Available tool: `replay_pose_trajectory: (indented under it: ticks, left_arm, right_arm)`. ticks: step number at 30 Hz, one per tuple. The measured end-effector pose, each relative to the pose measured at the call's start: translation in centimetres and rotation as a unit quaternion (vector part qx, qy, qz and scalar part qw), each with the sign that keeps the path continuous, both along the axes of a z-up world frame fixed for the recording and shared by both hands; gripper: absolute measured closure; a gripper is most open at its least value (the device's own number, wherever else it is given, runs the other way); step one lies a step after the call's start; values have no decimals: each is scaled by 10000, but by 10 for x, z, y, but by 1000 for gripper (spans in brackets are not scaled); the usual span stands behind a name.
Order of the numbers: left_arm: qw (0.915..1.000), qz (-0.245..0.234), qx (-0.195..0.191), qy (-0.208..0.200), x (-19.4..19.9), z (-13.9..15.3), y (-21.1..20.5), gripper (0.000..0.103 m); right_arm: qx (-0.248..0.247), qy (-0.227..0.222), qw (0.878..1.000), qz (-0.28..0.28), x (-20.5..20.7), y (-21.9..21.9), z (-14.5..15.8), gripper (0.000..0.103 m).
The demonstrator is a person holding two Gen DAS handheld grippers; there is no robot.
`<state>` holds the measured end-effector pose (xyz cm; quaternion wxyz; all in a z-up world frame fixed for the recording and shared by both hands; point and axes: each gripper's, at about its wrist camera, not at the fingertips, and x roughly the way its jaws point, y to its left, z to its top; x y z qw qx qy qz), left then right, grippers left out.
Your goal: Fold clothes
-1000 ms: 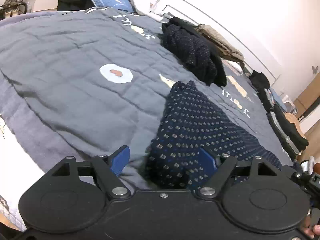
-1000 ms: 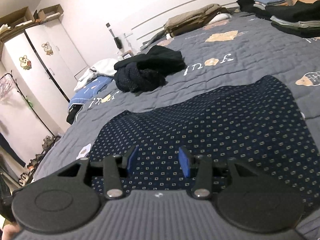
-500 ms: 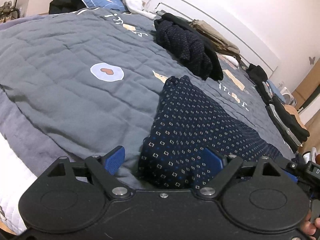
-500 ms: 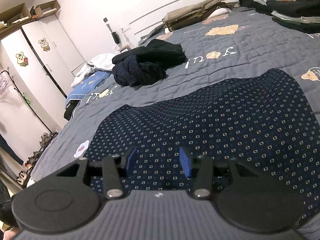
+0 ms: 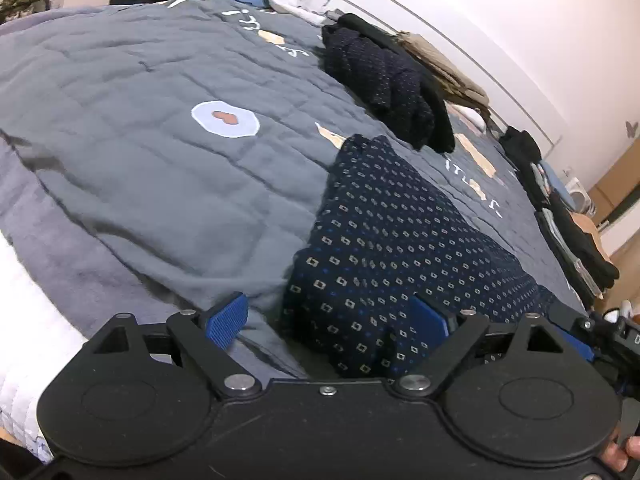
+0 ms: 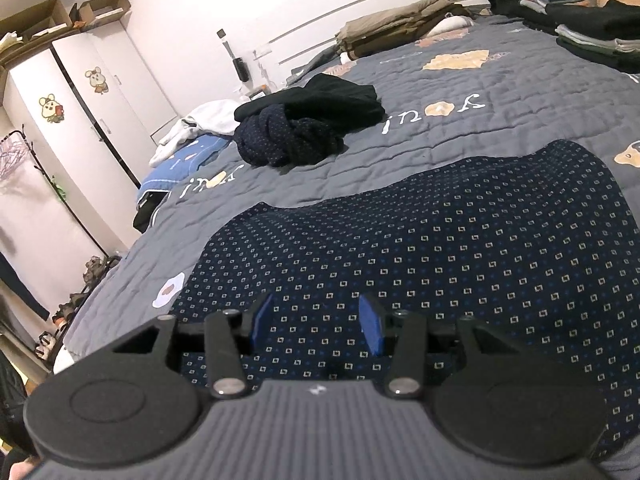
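Note:
A navy garment with a small square pattern (image 5: 400,240) lies spread on the grey quilt (image 5: 140,160). My left gripper (image 5: 328,318) sits at its near left corner with the jaws wide. The left pad rests over bare quilt, the right pad lies against the fabric, and the corner between them is loose. In the right wrist view the same garment (image 6: 440,248) fills the foreground. My right gripper (image 6: 316,324) hovers low over its near edge, jaws half apart, with flat cloth beneath and nothing pinched.
A crumpled dark pile of clothes (image 6: 308,128) lies farther up the bed. Folded stacks (image 6: 592,24) line the far right edge, and khaki clothes (image 6: 400,28) rest by the headboard. A blue pillow (image 6: 180,168) and a white wardrobe (image 6: 80,120) are to the left.
My left gripper's jaws have spread wider, and the bunched corner of the garment has dropped out of their hold and flattened. The right gripper has stayed almost still.

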<state>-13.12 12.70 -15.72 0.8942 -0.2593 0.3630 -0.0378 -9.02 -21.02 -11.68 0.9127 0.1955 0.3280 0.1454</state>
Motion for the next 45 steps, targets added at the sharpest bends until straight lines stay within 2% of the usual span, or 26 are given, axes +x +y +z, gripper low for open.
replay_pose_trajectory:
  ticks: [6, 13, 23, 28, 31, 35, 45]
  left_arm:
    - [9999, -7, 31, 106, -5, -6, -9, 13]
    - [9990, 17, -321, 312, -13, -20, -16, 13]
    - [9971, 41, -752, 143, -8, -22, -18, 13]
    - [9979, -89, -595, -222, -7, -16, -27, 13]
    - [9984, -35, -558, -119, -3, -19, -31, 12]
    - [9980, 50, -628, -11, 1, -23, -31, 12]
    - [9951, 344, -910, 156, 13, -37, -33, 11]
  right_arm:
    - [50, -14, 10000, -7, 2, 1, 1, 57]
    - [75, 25, 10000, 3, 3, 2, 0, 57]
    - [126, 81, 9999, -26, 1, 0, -1, 57]
    - [104, 101, 9999, 0, -4, 0, -2, 57]
    - [162, 97, 9998, -24, -7, -1, -2, 57]
    - [569, 250, 9979, -154, -8, -11, -7, 57]
    - [512, 147, 9973, -515, -12, -31, -5, 57]
